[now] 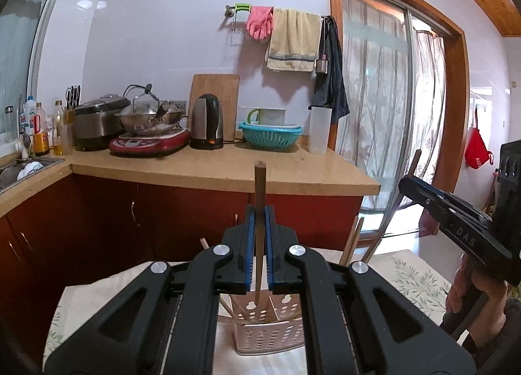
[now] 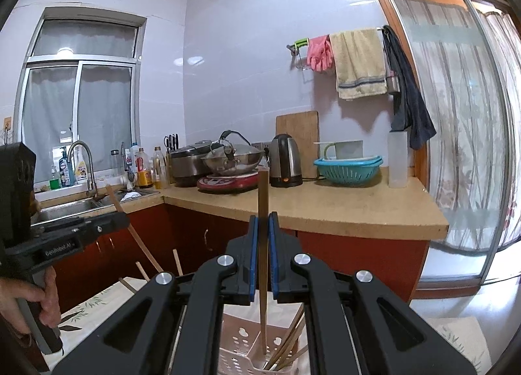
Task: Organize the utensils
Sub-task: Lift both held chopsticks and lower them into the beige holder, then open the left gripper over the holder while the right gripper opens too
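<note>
- The left gripper is squeezing one chopstick, standing it up over the white basket.
- The right gripper is pinching another chopstick above the same basket.

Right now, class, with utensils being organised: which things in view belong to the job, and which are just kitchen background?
Job:
- left hand-held gripper, shut on a chopstick
- right hand-held gripper, shut on another chopstick
- perforated utensil holder

Background:
- electric kettle
- teal colander
- wok
- pink rubber gloves
</note>
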`<state>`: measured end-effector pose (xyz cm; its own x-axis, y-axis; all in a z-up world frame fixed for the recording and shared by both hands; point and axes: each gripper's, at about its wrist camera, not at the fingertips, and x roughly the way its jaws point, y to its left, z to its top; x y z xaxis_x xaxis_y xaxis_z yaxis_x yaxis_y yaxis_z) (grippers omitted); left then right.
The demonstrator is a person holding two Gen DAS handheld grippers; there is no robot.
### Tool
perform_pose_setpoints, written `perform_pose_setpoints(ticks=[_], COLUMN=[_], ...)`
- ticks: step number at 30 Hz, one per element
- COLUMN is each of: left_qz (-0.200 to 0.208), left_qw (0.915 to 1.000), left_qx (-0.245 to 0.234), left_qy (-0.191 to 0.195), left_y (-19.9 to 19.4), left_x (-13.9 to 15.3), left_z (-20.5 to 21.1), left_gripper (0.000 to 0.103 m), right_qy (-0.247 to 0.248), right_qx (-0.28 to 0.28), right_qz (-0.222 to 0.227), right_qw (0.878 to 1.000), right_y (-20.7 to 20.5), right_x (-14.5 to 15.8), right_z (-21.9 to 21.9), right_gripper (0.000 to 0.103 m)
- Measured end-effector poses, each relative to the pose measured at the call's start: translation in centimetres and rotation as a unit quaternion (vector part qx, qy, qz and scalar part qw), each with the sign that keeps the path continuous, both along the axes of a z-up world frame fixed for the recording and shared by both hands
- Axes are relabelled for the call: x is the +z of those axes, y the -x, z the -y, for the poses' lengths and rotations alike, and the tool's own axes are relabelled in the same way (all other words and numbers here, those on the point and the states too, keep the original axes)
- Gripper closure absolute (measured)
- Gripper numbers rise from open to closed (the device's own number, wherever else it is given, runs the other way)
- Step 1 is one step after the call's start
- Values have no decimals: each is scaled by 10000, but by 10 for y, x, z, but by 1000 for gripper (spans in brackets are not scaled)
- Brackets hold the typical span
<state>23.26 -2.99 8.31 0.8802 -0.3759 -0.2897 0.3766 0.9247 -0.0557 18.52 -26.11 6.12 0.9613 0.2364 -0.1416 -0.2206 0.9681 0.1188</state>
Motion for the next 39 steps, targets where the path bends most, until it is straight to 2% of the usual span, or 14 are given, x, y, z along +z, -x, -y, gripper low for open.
perform_pose_setpoints(ticks=[11, 18, 24, 28, 29, 30, 31, 32, 35, 36, 39], left_qz=[-320, -389, -479, -509, -509, -497, -476, -457, -421, -413, -297], left_qw=[9994, 9991, 9986, 9983, 9983, 9984, 9984, 9985, 9987, 9987, 9989], left_qx=[100, 153, 192, 220, 222, 237, 252, 245, 218, 209, 264], left_qy=[17, -51, -136, -156, -159, -156, -149, -145, -183, -193, -236], left_y=[-17, -21, -24, -23, -23, -23, -22, -21, -18, -17, -10], left_x=[-53, -66, -75, -76, -76, -75, -75, -74, -71, -70, -66], left_z=[7, 10, 11, 10, 10, 10, 9, 9, 11, 12, 12], left_gripper=[96, 96, 96, 92, 89, 79, 71, 70, 59, 53, 38], right_qy=[-68, -105, -89, -77, -57, -49, -56, -75, -108, -119, -122], right_qx=[18, 15, -12, -26, -31, -36, -49, -55, -61, -54, -66], right_qz=[-495, -734, -812, -837, -839, -837, -832, -824, -778, -758, -687], right_qw=[9987, 9972, 9967, 9965, 9965, 9965, 9965, 9966, 9969, 9970, 9975], right_y=[-20, -27, -29, -28, -28, -28, -27, -26, -23, -22, -17], right_x=[-46, -65, -69, -69, -68, -68, -68, -67, -65, -63, -58], right_z=[-4, -7, -7, -7, -7, -7, -7, -7, -7, -7, -8], right_gripper=[96, 96, 96, 95, 91, 87, 77, 68, 57, 55, 41])
